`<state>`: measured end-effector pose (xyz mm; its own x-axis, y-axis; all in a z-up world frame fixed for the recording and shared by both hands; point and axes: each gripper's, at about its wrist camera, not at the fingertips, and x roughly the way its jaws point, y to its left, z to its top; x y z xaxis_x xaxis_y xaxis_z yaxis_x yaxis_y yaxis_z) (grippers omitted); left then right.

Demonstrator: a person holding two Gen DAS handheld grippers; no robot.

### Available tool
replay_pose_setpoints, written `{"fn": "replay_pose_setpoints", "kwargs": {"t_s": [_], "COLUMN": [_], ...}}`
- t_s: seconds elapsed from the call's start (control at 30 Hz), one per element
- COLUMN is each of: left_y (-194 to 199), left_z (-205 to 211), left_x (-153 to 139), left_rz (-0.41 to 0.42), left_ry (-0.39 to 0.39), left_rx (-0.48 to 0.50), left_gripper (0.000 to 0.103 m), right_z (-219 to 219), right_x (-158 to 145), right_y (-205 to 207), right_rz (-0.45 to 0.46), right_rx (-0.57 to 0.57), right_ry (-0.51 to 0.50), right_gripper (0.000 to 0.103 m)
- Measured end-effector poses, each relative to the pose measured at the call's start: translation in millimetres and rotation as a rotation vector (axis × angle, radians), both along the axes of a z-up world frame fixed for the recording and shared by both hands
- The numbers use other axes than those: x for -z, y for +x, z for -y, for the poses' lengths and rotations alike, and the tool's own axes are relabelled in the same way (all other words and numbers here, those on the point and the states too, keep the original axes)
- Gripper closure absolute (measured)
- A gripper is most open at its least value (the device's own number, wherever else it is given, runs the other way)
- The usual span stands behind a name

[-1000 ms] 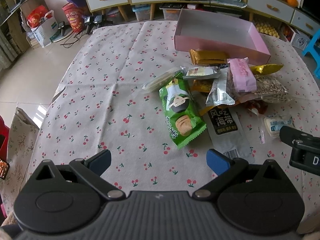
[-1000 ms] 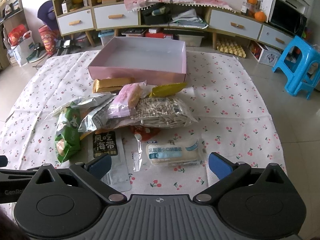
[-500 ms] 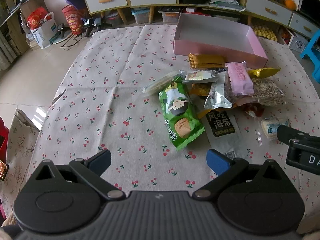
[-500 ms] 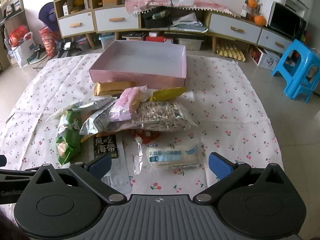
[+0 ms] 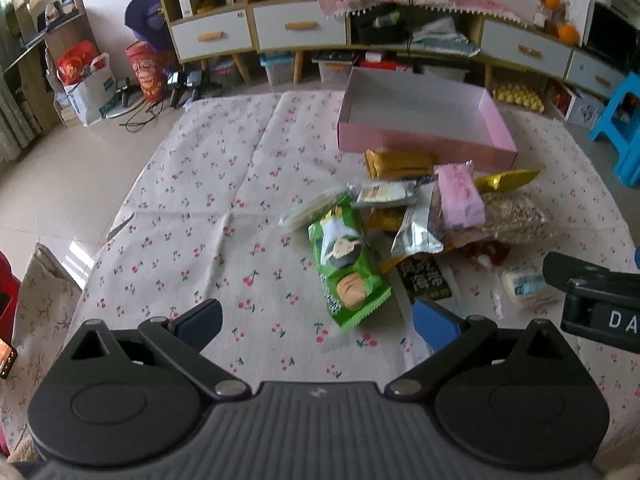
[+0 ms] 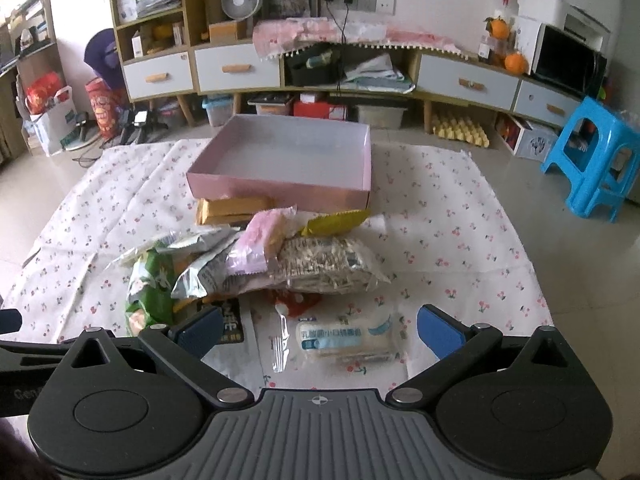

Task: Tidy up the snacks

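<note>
A heap of snack packets lies on the cherry-print cloth [image 5: 208, 208] in front of an empty pink box [image 5: 424, 142] [image 6: 280, 190]. The heap holds a green biscuit pack [image 5: 346, 270] [image 6: 150, 296], a pink pack [image 5: 458, 196] [image 6: 260, 240], a clear bag of seeds [image 6: 328, 266], a gold pack [image 5: 398, 162] and a black seaweed pack [image 5: 426, 280]. A white roll pack [image 6: 344, 338] lies nearest my right gripper [image 6: 320, 330], which is open just above it. Near the green pack, my left gripper [image 5: 316, 320] is open and holds nothing.
The cloth covers a table; its left half is bare. Beyond it stand a low cabinet with drawers [image 6: 240, 68], bags on the floor [image 5: 84, 80] and a blue stool [image 6: 596, 160] at the right. My right gripper's body [image 5: 592, 296] shows at the left view's right edge.
Both grippers have pulled back and tilted up a little, so the snacks and box sit lower in view and more of the room shows. Nothing on the cloth has moved.
</note>
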<state>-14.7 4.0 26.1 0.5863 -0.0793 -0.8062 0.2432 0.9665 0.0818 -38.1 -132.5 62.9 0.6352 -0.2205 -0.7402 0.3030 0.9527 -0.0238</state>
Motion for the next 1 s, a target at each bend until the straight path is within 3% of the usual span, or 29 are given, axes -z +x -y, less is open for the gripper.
{"fn": "replay_pose_setpoints", "kwargs": {"t_s": [0.33, 1.0], "left_y": [-7.9, -4.0], "left_z": [3.3, 1.4], "left_x": [-6.0, 1.4], "left_rz": [0.107, 0.05], "left_ry": [-0.02, -0.049], "left_rx": [0.03, 0.056], "left_gripper": [0.0, 0.0], "right_z": [-1.8, -0.1], "right_x": [-3.6, -1.5], "right_y": [-7.3, -6.5], "right_rz": [0.033, 0.039], "right_rx": [0.007, 0.018], "right_ry": [-0.041, -0.062], "right_gripper": [0.0, 0.0]}}
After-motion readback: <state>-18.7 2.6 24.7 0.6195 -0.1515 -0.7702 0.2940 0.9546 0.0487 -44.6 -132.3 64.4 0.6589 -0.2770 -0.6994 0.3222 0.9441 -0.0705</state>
